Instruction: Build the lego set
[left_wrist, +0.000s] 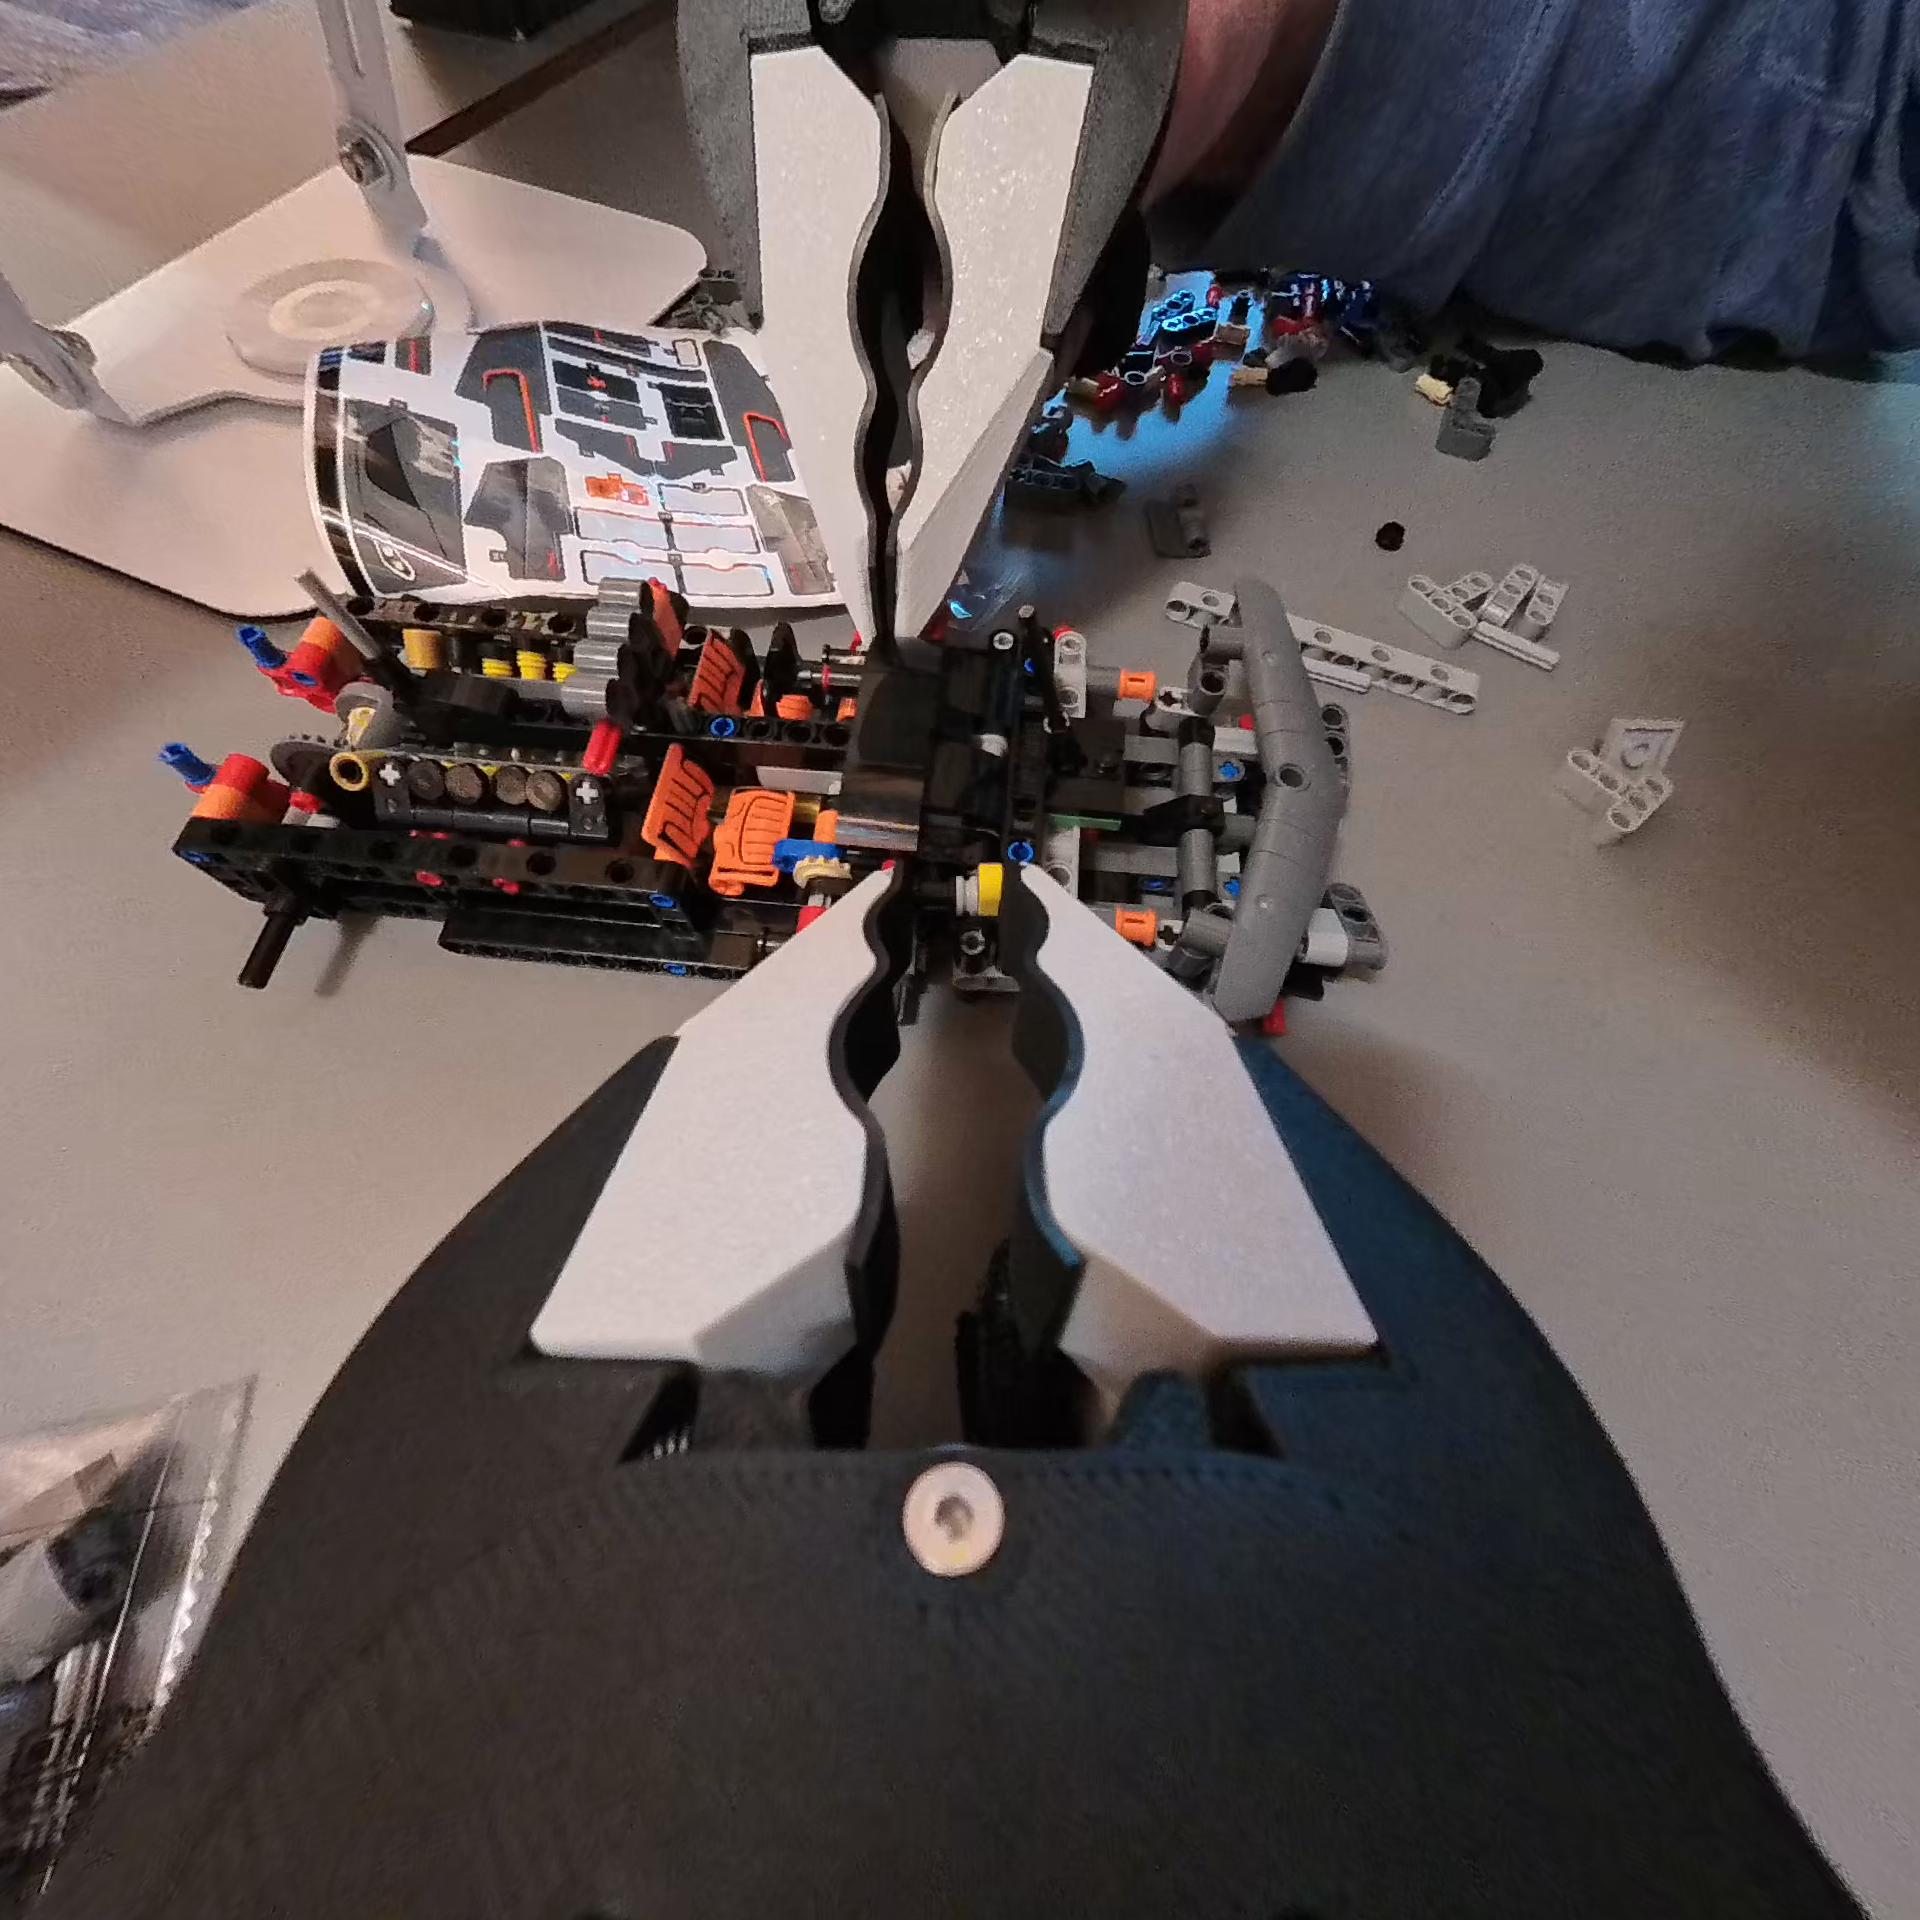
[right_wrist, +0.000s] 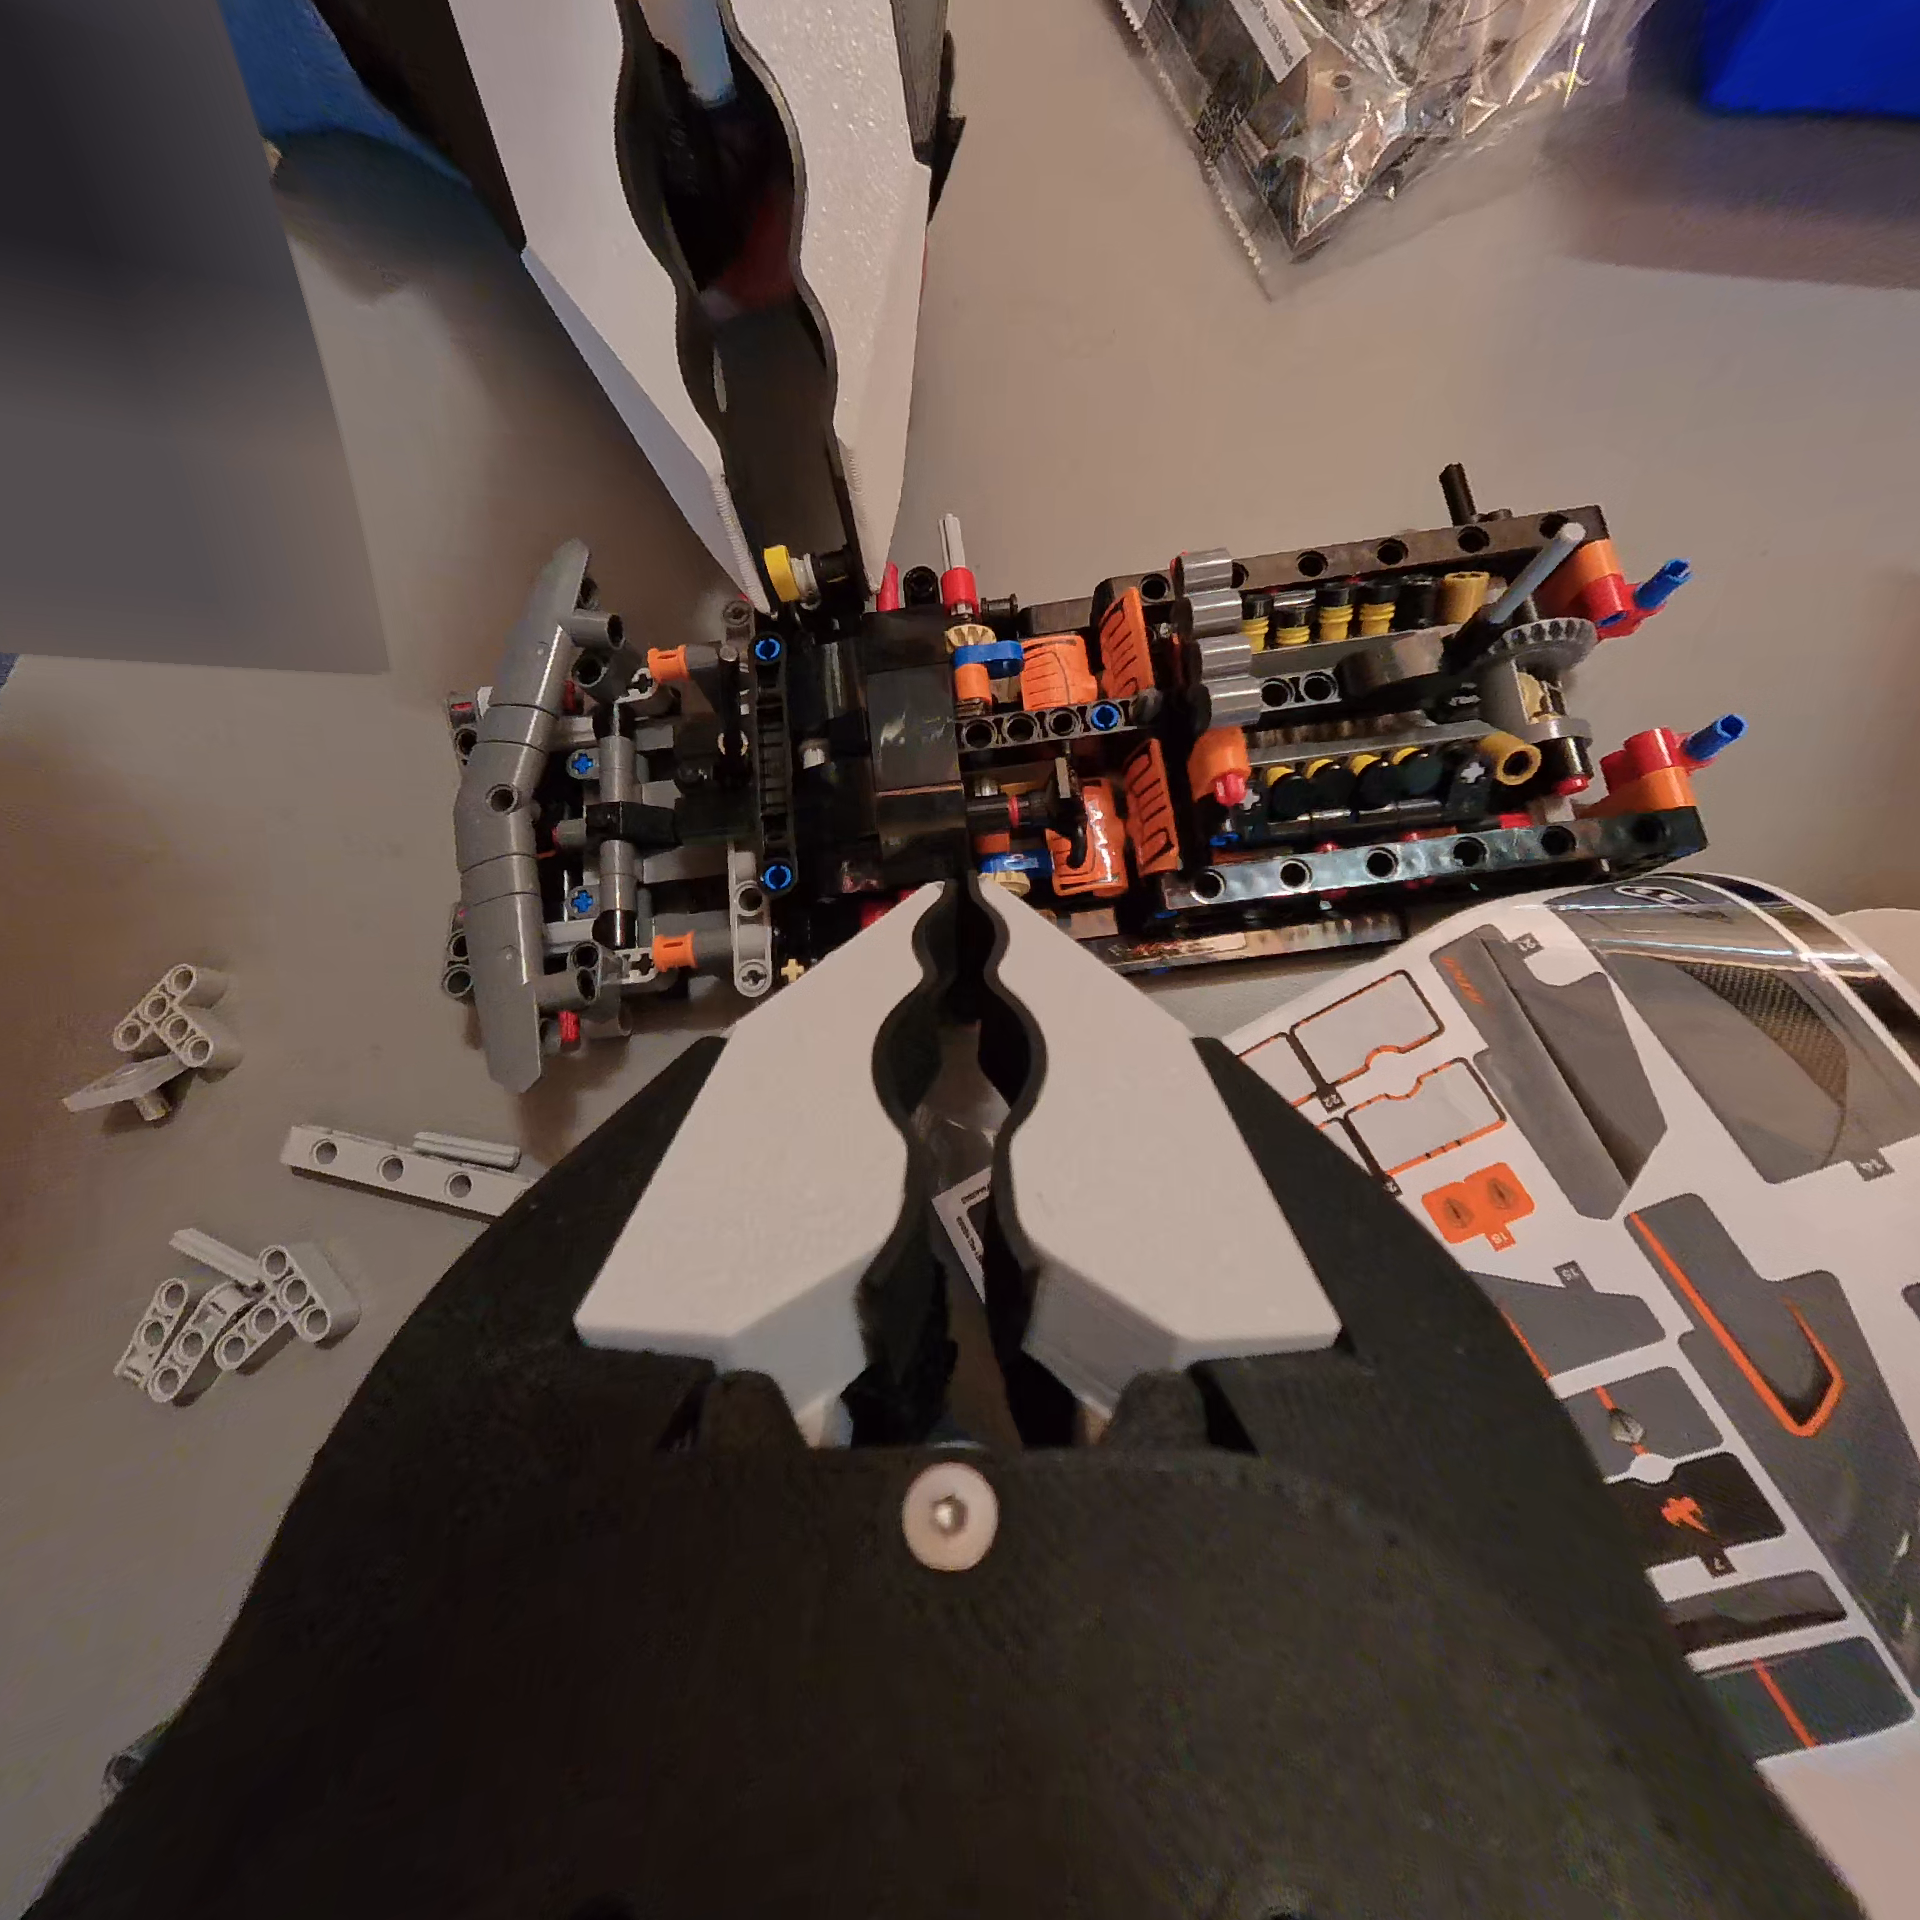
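Note:
A partly built lego car chassis (left_wrist: 623, 769) of black, grey and orange parts lies flat on the grey table; it also shows in the right wrist view (right_wrist: 1299, 727). Its curved grey bumper (left_wrist: 1288, 790) is at one end. My left gripper (left_wrist: 958, 883) grips the chassis's near side at mid-length, its fingertips astride a yellow bush (left_wrist: 989, 885). It shows from above in the right wrist view (right_wrist: 810, 587). My right gripper (right_wrist: 961, 888) is shut, its tips against the opposite side by a black panel (right_wrist: 914, 727). It enters the left wrist view from the top (left_wrist: 891, 634).
A curled sticker sheet (left_wrist: 582, 468) lies beside the chassis (right_wrist: 1610, 1143). Loose light grey beams (left_wrist: 1382, 655) lie near the bumper (right_wrist: 395, 1169). A pile of small parts (left_wrist: 1247, 343), a white stand base (left_wrist: 208, 343), a person's blue sleeve (left_wrist: 1558, 156) and parts bags (right_wrist: 1382, 114) surround it. Spacing between my two grippers at the tips: around 6 cm. My right gripper's tips are some 12 cm from the bumper (right_wrist: 395, 1169). My left wrist view (left_wrist: 1382, 651) looks at it from another angle.

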